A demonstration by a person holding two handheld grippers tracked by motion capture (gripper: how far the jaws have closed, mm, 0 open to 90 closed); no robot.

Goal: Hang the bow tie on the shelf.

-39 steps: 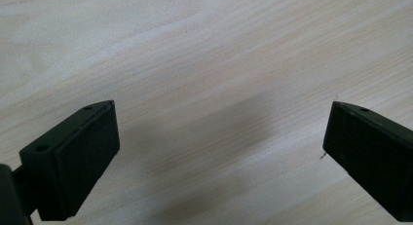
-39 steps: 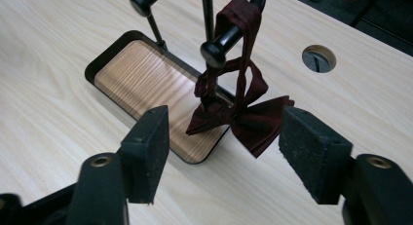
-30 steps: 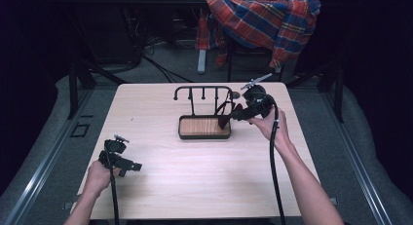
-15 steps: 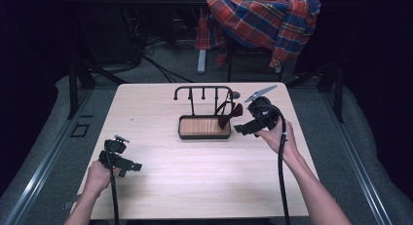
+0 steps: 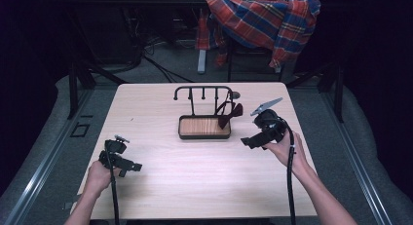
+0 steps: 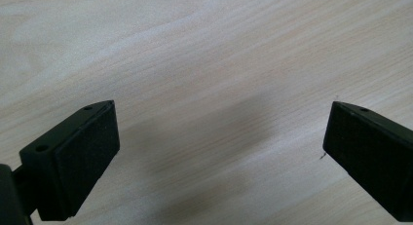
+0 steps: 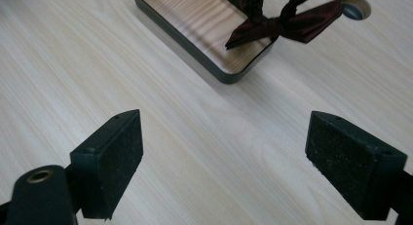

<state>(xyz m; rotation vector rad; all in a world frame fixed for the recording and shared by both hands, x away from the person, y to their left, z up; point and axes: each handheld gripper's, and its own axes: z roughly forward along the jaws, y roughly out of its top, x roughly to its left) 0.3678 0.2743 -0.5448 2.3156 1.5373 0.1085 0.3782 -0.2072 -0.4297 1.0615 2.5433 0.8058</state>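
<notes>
A black hook rack [image 5: 203,91] stands on a wood-lined tray [image 5: 204,128] at the table's middle. A dark red bow tie [image 5: 230,113] hangs from the rack's right end, over the tray's right corner. My right gripper [image 5: 249,141] is held to the right of the tray, apart from it, jaws open and empty. The right gripper view has the open right gripper [image 7: 226,127] over bare table, with the tray [image 7: 195,25] and bow tie [image 7: 287,23] ahead. My left gripper [image 5: 127,165] hovers at the near left, and in its own view the left gripper [image 6: 221,122] is open over bare wood.
The light wooden table [image 5: 195,186] has a small round hole [image 5: 235,94] behind the rack. A plaid cloth [image 5: 263,20] lies draped over a chair beyond the far edge. Dark floor and metal rails surround the table.
My right gripper has drawn back from the rack's right end toward the near right, now clear of the bow tie, which stays hanging. The left gripper has not moved.
</notes>
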